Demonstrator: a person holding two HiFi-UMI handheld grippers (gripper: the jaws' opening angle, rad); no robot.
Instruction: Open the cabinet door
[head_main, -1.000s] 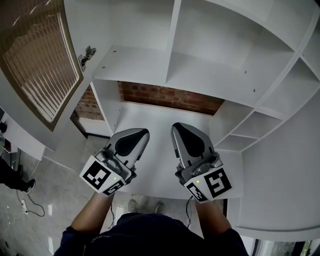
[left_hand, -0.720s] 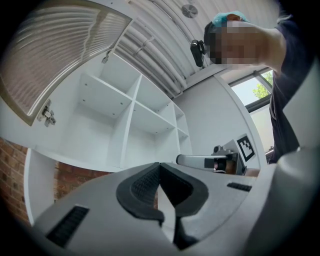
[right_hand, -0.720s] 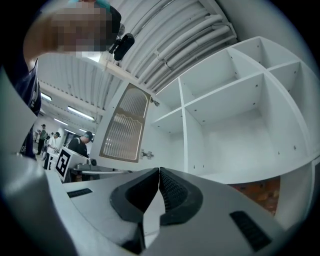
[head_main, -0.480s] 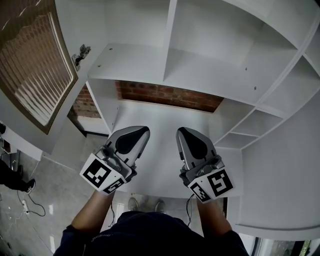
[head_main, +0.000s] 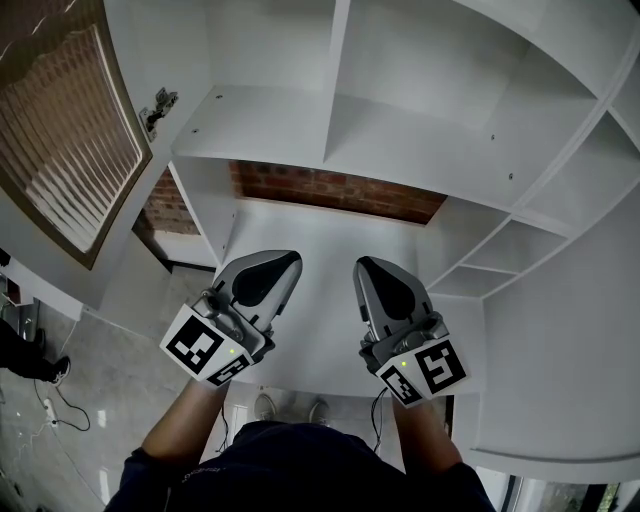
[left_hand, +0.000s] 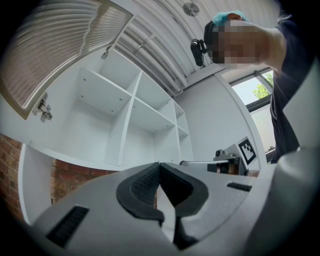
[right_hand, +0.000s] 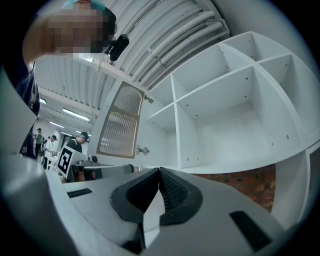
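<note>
The cabinet (head_main: 430, 150) looks like smooth, matt white laminate, and its door (head_main: 60, 130) carries a ribbed, glossy panel (head_main: 55, 110) beside a small shiny metal hinge (head_main: 155, 108). The brick wall (head_main: 330, 190) behind is rough and red. The left hand-held gripper (head_main: 285, 258) and right hand-held gripper (head_main: 370, 262) have smooth grey plastic shells with black, finely ribbed pads (left_hand: 142, 184).

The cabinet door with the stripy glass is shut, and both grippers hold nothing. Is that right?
Not quite. The cabinet door is open, standing out to the left of the white shelves, as the head view shows. The left gripper and right gripper do hold nothing.
</note>
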